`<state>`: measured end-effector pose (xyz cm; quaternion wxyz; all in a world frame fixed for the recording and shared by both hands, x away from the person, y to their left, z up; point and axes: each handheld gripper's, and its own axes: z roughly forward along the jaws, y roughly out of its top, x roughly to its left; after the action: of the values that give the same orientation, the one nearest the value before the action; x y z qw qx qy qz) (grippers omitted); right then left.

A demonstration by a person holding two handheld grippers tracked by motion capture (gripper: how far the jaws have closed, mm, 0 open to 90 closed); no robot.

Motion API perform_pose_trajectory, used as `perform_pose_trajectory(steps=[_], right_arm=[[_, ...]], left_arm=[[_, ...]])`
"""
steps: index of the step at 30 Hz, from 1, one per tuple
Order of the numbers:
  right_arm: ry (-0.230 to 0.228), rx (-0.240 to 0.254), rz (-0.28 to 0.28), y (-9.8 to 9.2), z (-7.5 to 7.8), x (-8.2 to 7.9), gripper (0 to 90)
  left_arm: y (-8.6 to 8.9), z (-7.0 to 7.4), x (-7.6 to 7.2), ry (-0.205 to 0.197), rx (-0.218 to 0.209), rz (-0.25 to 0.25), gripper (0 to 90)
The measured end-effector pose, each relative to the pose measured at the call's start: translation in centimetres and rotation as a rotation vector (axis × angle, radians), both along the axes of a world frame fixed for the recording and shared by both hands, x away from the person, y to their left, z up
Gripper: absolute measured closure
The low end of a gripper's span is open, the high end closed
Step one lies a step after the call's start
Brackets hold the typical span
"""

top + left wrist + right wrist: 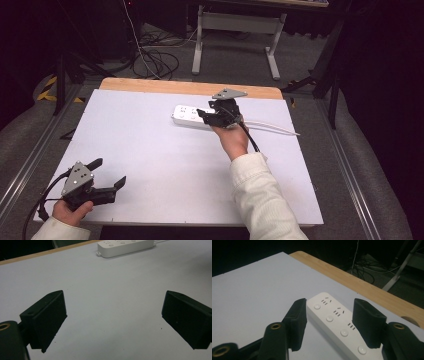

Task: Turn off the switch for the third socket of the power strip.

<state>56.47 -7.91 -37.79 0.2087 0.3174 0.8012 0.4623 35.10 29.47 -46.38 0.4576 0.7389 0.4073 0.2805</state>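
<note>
Straddling the white power strip (337,322) at the table's (150,150) far edge, right gripper (329,322) jaws parted, pads not pressing; strip's long axis runs between them; left gripper (112,315) open, well apart

Your right arm reaches forward across the table, white sleeve (260,195) running up from the bottom edge, hand (233,140) wrapped round the grip from behind. The right gripper (210,114) points away from you and to the left, its grey plate (229,93) on top and its cable (248,136) trailing back past your wrist. Its jaws stand partly apart, pads pressing on nothing. Your left hand (71,210) sits low at the near left corner. The left gripper (107,173) points forward and right, jaws wide apart with nothing between them.
</note>
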Motion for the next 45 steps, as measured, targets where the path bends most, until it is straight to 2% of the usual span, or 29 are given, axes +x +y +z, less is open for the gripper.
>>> perform_pose_trajectory(steps=[4, 12, 16, 22, 29, 35, 41, 45], right_arm=[[0.030, 0.001, 0.018, -0.9, 0.5, -0.9, 37.5], [-0.018, 0.048, 0.005, -3.7, 1.2, -3.7, 30.6], [-0.032, 0.057, 0.000, -5.3, 1.2, -5.2, 28.1], [-0.043, 0.047, 0.003, -7.3, 0.7, -7.1, 24.4], [-0.020, 0.076, 0.004, -9.9, -0.8, -9.1, 19.5], [-0.004, 0.077, 0.007, -11.5, -2.5, -10.9, 15.1], [0.007, 0.101, 0.007, -12.7, -4.7, -12.4, 13.3], [0.018, 0.093, 0.005, -13.3, -6.3, -13.4, 11.8]], left_arm=[[0.0, 0.0, 0.0, -0.001, 0.004, 0.001, 6.3], [-0.1, 0.0, 0.0, -0.001, 0.004, 0.001, 6.3], [-0.1, 0.0, 0.0, -0.002, 0.008, 0.003, 6.3], [-0.1, 0.0, 0.0, -0.002, 0.010, 0.004, 6.8], [-0.2, 0.0, -0.1, -0.008, 0.010, -0.011, 8.3], [-0.3, 0.1, -0.2, -0.019, 0.015, -0.017, 8.3], [-0.4, 0.1, -0.3, -0.025, 0.020, -0.025, 8.3], [-0.4, 0.2, -0.4, -0.029, 0.030, -0.027, 8.3]])
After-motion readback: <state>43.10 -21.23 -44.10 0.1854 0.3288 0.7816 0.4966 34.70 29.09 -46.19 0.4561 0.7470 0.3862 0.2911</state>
